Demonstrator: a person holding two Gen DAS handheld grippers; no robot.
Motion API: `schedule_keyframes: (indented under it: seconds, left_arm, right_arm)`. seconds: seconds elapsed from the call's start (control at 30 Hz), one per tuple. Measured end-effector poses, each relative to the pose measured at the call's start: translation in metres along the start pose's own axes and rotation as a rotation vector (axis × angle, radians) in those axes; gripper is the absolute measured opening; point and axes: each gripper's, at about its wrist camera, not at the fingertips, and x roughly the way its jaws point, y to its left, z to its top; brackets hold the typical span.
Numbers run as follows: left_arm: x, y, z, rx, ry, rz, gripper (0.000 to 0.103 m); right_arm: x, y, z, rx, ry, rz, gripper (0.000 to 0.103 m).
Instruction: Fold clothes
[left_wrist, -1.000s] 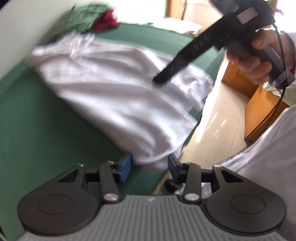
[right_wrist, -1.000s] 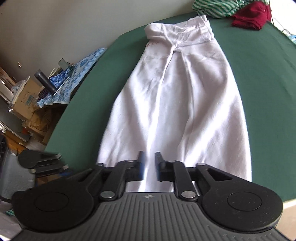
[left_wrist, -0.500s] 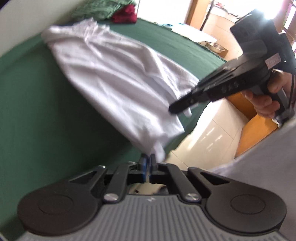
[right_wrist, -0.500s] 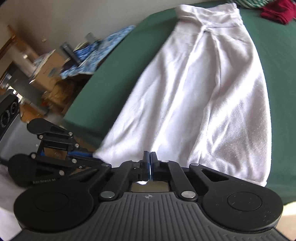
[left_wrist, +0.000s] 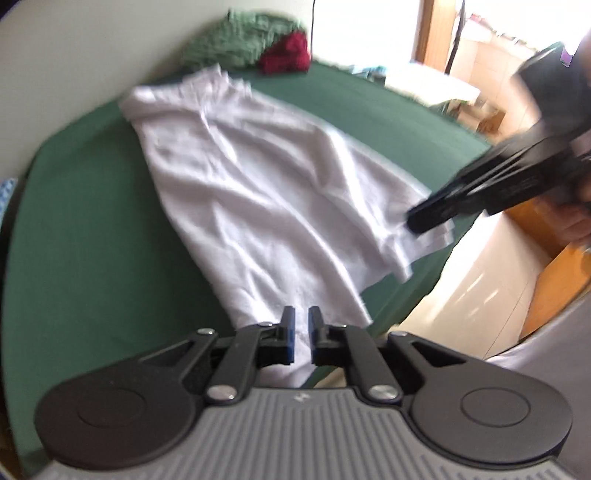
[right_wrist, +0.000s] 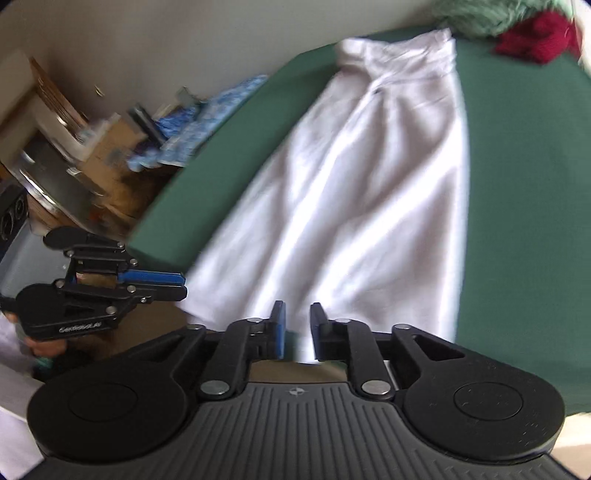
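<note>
White trousers lie spread on the green table, waistband at the far end and leg hems at the near edge. My left gripper is at the hem's left corner. Its jaws are opening, a narrow gap shows, and white cloth lies between the pads. My right gripper is at the other hem corner. Its jaws are opening wider, with cloth between them and the pads apart from it. Both views are blurred.
A green knit and a dark red garment are piled beyond the waistband. Boxes and a blue patterned cloth crowd the table's left side. Pale floor and wooden furniture lie off the right edge.
Half a second ago both grippers were shut on the trouser hem; now both jaws have parted. The trousers lie flatter and straighter along the table, and both hands have shifted sideways.
</note>
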Motion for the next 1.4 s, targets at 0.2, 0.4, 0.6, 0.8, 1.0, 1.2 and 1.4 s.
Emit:
schedule_keyframes:
  seconds: [0.2,0.4,0.6,0.8,1.0,1.2,1.4]
  left_arm:
    - [0.041,-0.026,-0.011,0.01,0.114,-0.08,0.0]
    - [0.006,-0.032,0.003,0.068,0.001,-0.068,0.01]
    - [0.014,0.004,0.028,0.018,-0.058,-0.006,0.021]
    - [0.021,-0.024,0.021,0.081,0.002,-0.174,0.021]
    - [-0.017,-0.012,0.041,0.144,-0.128,-0.162,0.036]
    - [0.039,0.022,0.052,0.093,0.016,-0.195,0.033]
    - [0.0,-0.013,0.029,0.218,-0.021,-0.367,0.03]
  right_arm:
    - [0.013,0.002,-0.009,-0.019,0.001,0.006,0.037]
    - [0.019,0.012,-0.01,-0.065,0.043,0.021,0.001]
    - [0.012,0.001,0.005,-0.006,0.056,0.126,0.01]
    - [-0.009,0.002,0.013,-0.019,0.019,0.07,0.018]
    - [0.003,-0.008,0.037,0.024,-0.107,-0.108,0.019]
    - [0.021,-0.025,0.048,0.119,-0.054,-0.186,0.02]
    - [0.004,-0.027,0.065,0.161,-0.146,-0.199,0.026]
